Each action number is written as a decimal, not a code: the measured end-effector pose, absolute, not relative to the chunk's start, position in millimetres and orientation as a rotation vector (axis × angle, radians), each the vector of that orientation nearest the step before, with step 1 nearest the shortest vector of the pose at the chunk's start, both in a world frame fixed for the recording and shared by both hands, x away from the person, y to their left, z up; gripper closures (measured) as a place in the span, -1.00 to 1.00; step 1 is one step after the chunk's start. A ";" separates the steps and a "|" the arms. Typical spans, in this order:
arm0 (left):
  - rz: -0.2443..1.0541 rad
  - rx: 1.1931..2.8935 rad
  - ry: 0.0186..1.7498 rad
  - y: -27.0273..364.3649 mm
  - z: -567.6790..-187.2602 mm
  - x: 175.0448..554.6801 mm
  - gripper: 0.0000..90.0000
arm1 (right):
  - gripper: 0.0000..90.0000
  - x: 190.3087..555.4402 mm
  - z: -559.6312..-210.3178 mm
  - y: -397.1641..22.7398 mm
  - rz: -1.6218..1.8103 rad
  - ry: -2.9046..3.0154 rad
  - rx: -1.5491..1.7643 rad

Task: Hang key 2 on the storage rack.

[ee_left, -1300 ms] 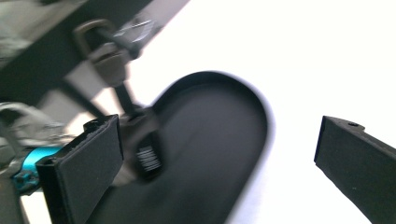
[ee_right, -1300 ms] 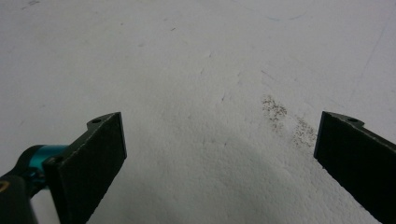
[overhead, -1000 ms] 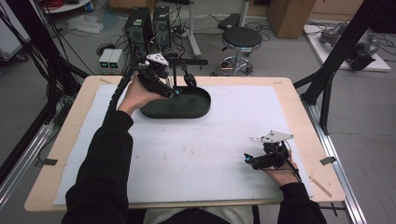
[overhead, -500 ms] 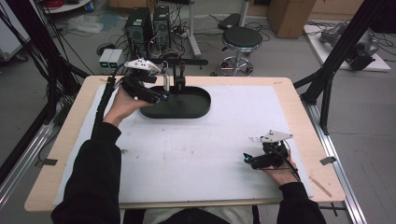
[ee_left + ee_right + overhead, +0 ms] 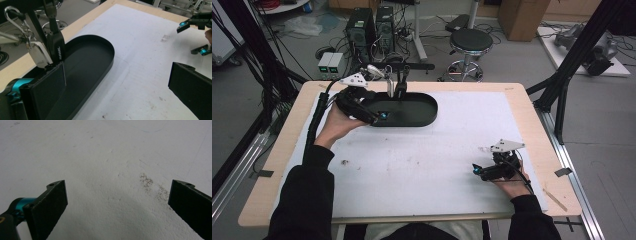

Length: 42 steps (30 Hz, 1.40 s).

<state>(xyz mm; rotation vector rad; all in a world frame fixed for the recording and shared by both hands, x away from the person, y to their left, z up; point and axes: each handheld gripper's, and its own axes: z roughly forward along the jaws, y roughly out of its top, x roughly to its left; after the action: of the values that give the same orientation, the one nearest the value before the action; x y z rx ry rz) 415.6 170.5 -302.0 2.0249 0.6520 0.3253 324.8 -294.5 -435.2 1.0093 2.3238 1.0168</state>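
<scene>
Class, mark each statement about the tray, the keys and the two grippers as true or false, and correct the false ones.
1. The black oval tray lies at the table's far side. True.
2. The left gripper has its jaws shut. False: they are wide open.
3. A key bunch stands at the tray's end. True.
4. The right gripper holds a cup. False: its open jaws hold nothing, above the white table cover.

The left tool (image 5: 379,107) covers the black tray's (image 5: 422,107) near-left rim; the silver and black items (image 5: 47,50) at its far edge are too small to name.
</scene>
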 end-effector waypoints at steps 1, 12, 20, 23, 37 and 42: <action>0.316 2.025 0.664 172.5 -303.8 414.7 -0.96 | -0.96 324.7 -435.2 -294.8 1.015 2.324 1.010; 0.304 2.030 0.754 201.5 -323.2 400.1 -0.96 | -0.97 324.9 -435.1 -294.2 1.020 2.324 1.008; 0.314 2.003 0.806 222.4 -336.3 383.9 -0.96 | -0.97 324.9 -434.7 -293.1 1.020 2.323 1.004; 0.339 1.986 0.839 232.4 -340.8 376.7 -0.96 | -0.97 324.8 -434.4 -293.7 1.026 2.322 1.008; 0.451 1.801 0.909 275.5 -357.8 348.3 -0.96 | -0.97 325.2 -434.5 -292.1 1.026 2.325 1.002; 0.461 1.803 0.924 284.8 -366.5 337.9 -0.96 | -0.97 325.1 -434.4 -292.7 1.028 2.321 1.007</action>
<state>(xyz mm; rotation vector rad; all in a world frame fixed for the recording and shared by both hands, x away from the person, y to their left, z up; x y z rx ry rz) 337.9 284.8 -366.5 1.8035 0.9235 0.4610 325.1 -292.7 -434.4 1.0066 2.3209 1.0281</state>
